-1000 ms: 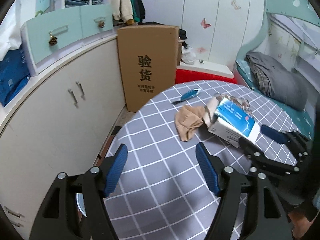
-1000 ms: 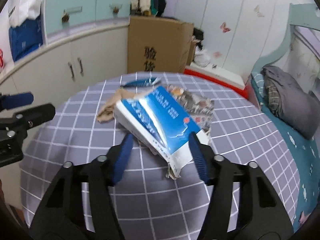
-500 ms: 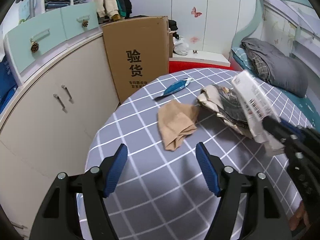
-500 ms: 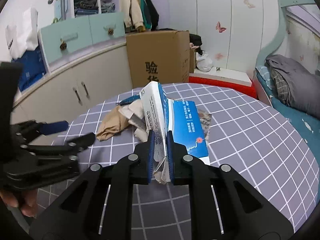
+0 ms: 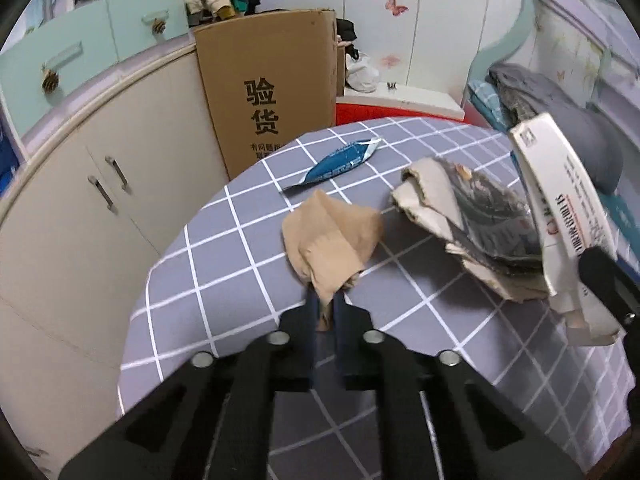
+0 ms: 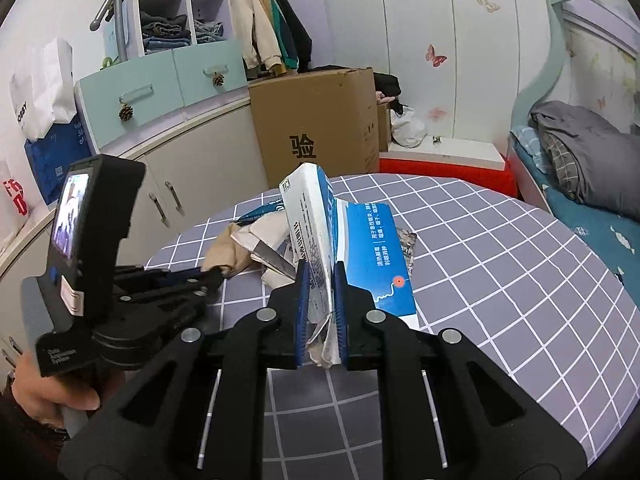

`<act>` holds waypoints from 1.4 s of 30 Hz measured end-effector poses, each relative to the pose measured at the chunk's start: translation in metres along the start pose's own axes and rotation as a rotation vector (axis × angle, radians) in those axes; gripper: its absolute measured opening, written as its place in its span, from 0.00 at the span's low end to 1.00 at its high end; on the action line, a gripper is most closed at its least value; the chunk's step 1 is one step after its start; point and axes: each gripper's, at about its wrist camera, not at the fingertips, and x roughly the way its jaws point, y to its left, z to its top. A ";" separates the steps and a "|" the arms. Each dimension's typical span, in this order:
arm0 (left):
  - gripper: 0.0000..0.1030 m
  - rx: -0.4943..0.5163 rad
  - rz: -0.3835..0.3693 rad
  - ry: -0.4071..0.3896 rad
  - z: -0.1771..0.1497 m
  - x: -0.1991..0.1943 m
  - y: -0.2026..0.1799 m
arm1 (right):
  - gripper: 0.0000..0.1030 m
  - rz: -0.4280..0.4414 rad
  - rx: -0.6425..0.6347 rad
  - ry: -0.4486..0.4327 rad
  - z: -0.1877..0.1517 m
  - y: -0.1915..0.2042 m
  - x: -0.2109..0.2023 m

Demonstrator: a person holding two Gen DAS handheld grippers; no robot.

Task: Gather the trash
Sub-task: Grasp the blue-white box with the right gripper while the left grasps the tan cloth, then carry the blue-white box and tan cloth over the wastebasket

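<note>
My left gripper (image 5: 324,312) is shut on the near corner of a tan crumpled cloth (image 5: 332,248) that lies on the round checked table (image 5: 224,240). My right gripper (image 6: 320,308) is shut on a flattened blue and white carton (image 6: 360,248) and holds it tilted above the table; the carton also shows at the right of the left wrist view (image 5: 560,200). A crumpled newspaper wad (image 5: 472,216) lies beside the cloth. A blue foil wrapper (image 5: 340,160) lies at the far edge.
A tall cardboard box (image 5: 272,92) stands behind the table. Cream cabinets (image 5: 80,184) curve along the left. A bed with grey bedding (image 6: 580,148) is at the right. The left gripper body (image 6: 100,264) is close to the left of the right one.
My left gripper has moved forward and closed on the tan cloth. My right gripper closed on the carton and lifted it upright off the newspaper.
</note>
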 end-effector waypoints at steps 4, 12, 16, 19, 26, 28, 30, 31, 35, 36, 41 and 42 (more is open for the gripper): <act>0.05 -0.036 -0.023 -0.034 -0.006 -0.016 0.008 | 0.12 -0.013 0.000 -0.021 0.001 0.001 -0.004; 0.05 -0.101 -0.043 -0.145 -0.035 -0.083 0.041 | 0.12 0.007 0.000 -0.056 0.002 0.015 -0.024; 0.05 -0.160 -0.048 -0.203 -0.048 -0.115 0.069 | 0.12 0.064 -0.026 -0.065 0.003 0.041 -0.041; 0.05 -0.197 -0.043 -0.243 -0.063 -0.138 0.090 | 0.12 0.133 -0.051 -0.067 0.009 0.072 -0.053; 0.05 -0.341 0.044 -0.287 -0.105 -0.173 0.167 | 0.12 0.325 -0.106 -0.031 0.004 0.167 -0.055; 0.05 -0.373 0.085 -0.287 -0.115 -0.178 0.188 | 0.12 0.369 -0.126 -0.008 -0.003 0.197 -0.050; 0.05 -0.418 0.123 -0.280 -0.129 -0.182 0.216 | 0.12 0.420 -0.148 0.026 -0.012 0.230 -0.042; 0.05 -0.430 0.136 -0.273 -0.133 -0.182 0.225 | 0.12 0.451 -0.157 0.046 -0.018 0.248 -0.036; 0.05 -0.507 0.197 -0.225 -0.162 -0.173 0.272 | 0.12 0.522 -0.192 0.123 -0.040 0.302 -0.013; 0.05 -0.530 0.207 -0.207 -0.170 -0.168 0.283 | 0.12 0.534 -0.205 0.150 -0.048 0.316 -0.005; 0.05 -0.619 0.244 -0.114 -0.207 -0.139 0.329 | 0.12 0.565 -0.226 0.284 -0.092 0.365 0.039; 0.05 -0.632 0.248 -0.095 -0.215 -0.134 0.335 | 0.12 0.564 -0.229 0.306 -0.099 0.369 0.045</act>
